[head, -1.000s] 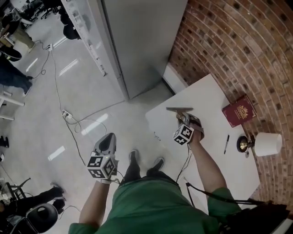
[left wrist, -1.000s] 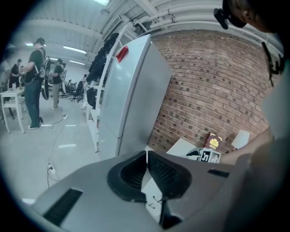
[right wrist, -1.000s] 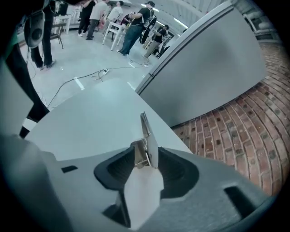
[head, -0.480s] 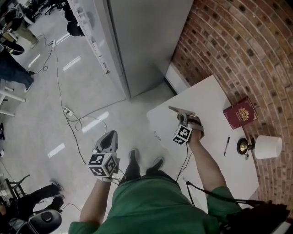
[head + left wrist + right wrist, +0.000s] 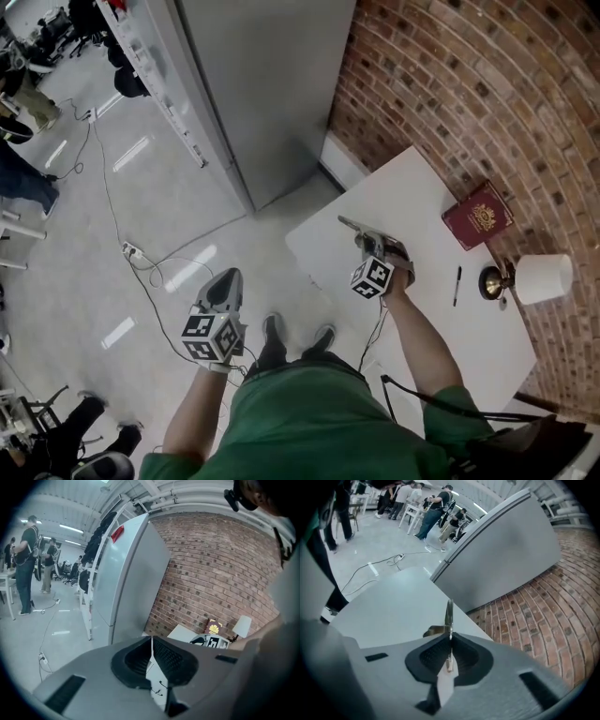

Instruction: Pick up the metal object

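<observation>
The metal object is a thin flat strip with a bent foot. It stands edge-on between the pads in the right gripper view, sticking out past the fingertips over the white table. My right gripper is just above the table near its left edge. Its jaws are closing and the pads pinch the strip. My left gripper hangs over the floor, well left of the table, with its jaws together and nothing in them.
A red book, a black pen and a small lamp lie further right on the table. A brick wall runs behind it and a tall grey cabinet stands to its left. A cable trails on the floor.
The right gripper's jaws have closed onto the metal strip, which lay level a second ago and now sits tilted in the grip. The left gripper has stayed where it was.
</observation>
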Tool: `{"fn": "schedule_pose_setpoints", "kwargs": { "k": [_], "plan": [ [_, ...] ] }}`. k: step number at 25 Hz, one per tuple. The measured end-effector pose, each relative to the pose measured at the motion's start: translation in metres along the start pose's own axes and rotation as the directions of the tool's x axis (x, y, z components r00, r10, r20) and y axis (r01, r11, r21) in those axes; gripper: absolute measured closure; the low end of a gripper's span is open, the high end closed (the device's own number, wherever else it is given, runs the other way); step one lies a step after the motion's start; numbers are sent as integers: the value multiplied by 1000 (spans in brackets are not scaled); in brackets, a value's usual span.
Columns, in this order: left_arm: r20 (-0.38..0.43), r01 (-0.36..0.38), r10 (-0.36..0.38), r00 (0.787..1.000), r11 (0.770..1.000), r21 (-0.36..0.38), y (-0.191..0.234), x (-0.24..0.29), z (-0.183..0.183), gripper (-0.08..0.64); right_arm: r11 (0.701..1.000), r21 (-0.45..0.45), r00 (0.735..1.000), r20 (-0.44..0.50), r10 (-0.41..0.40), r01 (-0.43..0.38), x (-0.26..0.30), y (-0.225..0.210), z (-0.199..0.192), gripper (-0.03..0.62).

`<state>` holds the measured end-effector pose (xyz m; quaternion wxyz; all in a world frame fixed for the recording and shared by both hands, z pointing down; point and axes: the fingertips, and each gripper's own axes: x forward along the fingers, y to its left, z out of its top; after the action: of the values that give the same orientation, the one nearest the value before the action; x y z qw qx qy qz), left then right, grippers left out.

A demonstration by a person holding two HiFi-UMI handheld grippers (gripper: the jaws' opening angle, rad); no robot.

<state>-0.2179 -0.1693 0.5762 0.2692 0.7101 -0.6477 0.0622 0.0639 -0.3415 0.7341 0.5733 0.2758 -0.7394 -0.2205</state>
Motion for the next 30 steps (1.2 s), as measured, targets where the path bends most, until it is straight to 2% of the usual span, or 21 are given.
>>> {"fn": "schedule_pose_setpoints", "kwargs": {
  "k": [2, 4, 5, 7, 10, 16, 21, 26, 30],
  "plan": [
    [0, 19, -19, 1000, 1000, 9, -6, 4, 3, 548, 998, 62, 1000, 12, -3, 2, -8, -4, -3, 572],
    [0, 38, -38, 999, 999, 17, -12, 9, 6, 548, 984, 179, 999, 45, 7, -15, -18, -9, -3, 572],
    [-1, 46, -46, 999, 999, 20, -15, 11, 7, 548, 964, 263, 997, 71, 17, -36, -24, -12, -2, 572],
    [-2, 66, -66, 998, 997, 25, -21, 16, 8, 548, 903, 422, 991, 131, 29, -83, -37, -19, 0, 572],
    [-6, 98, -98, 995, 995, 35, -33, 23, 10, 548, 833, 539, 979, 204, 14, -124, -56, -29, 7, 572],
    [-18, 163, -162, 987, 985, 56, -59, 37, 13, 548, 726, 669, 955, 292, -57, -161, -91, -49, 16, 572],
    [-21, 209, -208, 978, 975, 74, -76, 46, 20, 548, 684, 712, 933, 334, -132, -158, -122, -69, 22, 572],
    [-17, 246, -246, 969, 965, 87, -94, 52, 26, 548, 633, 752, 889, 404, -217, -187, -164, -95, 38, 572],
    [0, 279, -280, 960, 955, 100, -106, 57, 41, 548, 578, 785, 844, 452, -289, -222, -196, -118, 52, 572]
  ]
}}
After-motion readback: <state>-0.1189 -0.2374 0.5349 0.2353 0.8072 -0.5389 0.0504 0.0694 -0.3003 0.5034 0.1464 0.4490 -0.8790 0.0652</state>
